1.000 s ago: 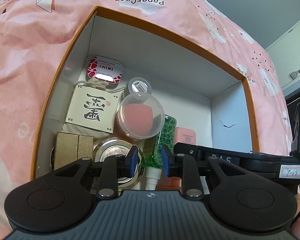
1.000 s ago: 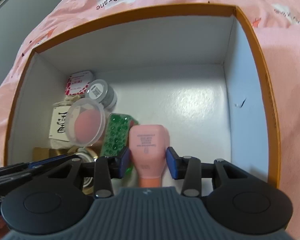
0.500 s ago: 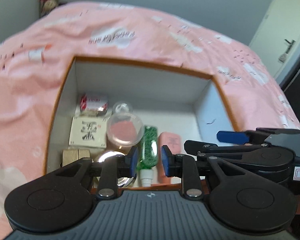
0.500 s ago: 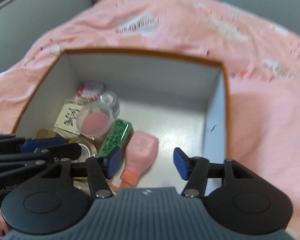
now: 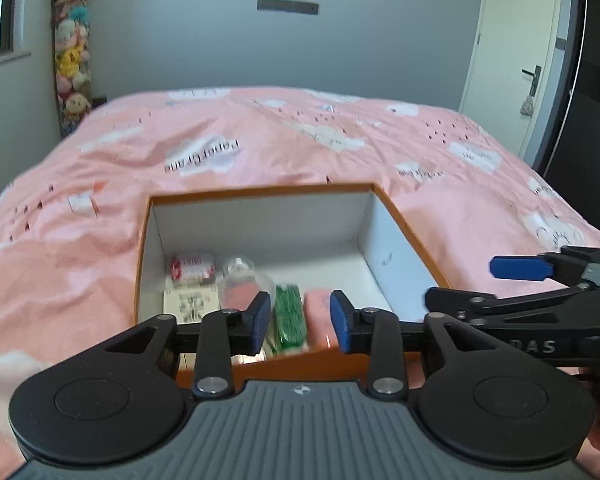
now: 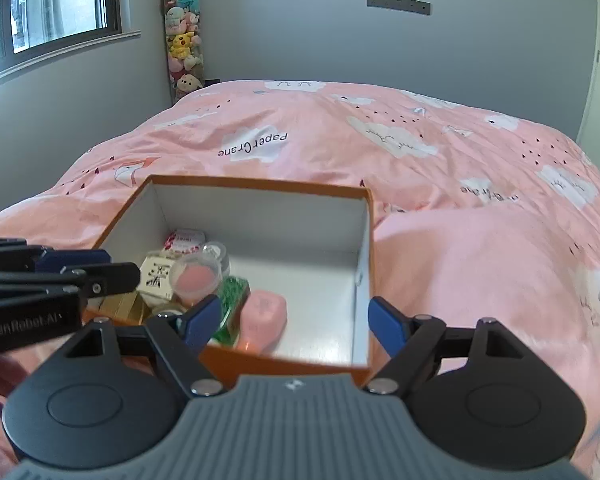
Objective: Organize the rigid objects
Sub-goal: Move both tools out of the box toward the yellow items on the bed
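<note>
An orange box (image 6: 284,360) with white inner walls is seen on a pink bedspread (image 6: 480,264), and the small things are gathered along its left side: a pink bottle (image 6: 262,320) lying beside a green bottle (image 6: 232,300), a clear round case (image 6: 194,278) with a pink sponge, a white card (image 6: 158,274) and a red-and-white tin (image 6: 186,238). The left gripper (image 5: 299,318) is held above the box's near edge with its jaws narrowly parted and nothing between them. The right gripper (image 6: 296,318) is held over the same edge with its jaws spread wide, also gripping nothing.
</note>
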Available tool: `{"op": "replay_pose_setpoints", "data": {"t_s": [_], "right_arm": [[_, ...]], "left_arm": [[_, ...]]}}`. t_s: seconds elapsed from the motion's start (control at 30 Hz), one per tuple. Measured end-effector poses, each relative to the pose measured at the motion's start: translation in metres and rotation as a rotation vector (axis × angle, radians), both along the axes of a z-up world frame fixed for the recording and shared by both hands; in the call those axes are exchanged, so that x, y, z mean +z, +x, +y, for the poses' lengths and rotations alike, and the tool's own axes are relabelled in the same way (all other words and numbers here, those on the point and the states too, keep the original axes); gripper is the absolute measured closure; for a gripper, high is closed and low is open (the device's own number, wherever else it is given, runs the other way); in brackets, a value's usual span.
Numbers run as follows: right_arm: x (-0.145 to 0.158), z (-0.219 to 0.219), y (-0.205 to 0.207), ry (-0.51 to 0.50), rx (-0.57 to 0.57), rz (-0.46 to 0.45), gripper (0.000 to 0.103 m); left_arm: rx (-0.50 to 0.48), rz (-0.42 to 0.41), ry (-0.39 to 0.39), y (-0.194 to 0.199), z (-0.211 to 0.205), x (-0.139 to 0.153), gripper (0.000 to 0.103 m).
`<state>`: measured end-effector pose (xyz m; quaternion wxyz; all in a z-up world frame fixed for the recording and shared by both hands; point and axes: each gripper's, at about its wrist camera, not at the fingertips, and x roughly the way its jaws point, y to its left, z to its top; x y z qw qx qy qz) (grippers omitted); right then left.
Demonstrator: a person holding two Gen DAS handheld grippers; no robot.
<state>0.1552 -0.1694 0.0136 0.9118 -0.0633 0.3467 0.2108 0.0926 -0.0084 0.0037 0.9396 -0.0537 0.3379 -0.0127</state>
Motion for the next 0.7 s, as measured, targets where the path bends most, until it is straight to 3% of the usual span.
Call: {"op": "replay_pose_setpoints", "data": {"t_s": [0.1, 0.2, 0.3, 0.5, 0.7], "right_arm": [[-0.007, -0.011, -0.015, -0.008, -0.023, 0.012, 0.023], [-0.021, -0.024, -0.023, -0.030, -0.070, 0.094, 0.024], [-0.037, -0.036, -0.028, -0.042, -0.123, 0.190, 0.035], [-0.067, -0.051, -0.032, 0.008, -0.167, 0.384, 0.044], [-0.095, -0.048, -0.033, 0.008, -0.171, 0.498, 0.044]], "left_arm": [[-0.050, 0.104, -0.057, -0.002, 0.007, -0.011, 0.062], [-0.085, 0.198, -0.080, -0.006, 0.011, -0.028, 0.065], [-0.163, 0.283, -0.084, -0.012, 0.008, -0.046, 0.065], [-0.329, 0.409, -0.033, -0.024, -0.013, -0.074, 0.065], [-0.443, 0.442, 0.023, -0.018, -0.036, -0.092, 0.057]]}}
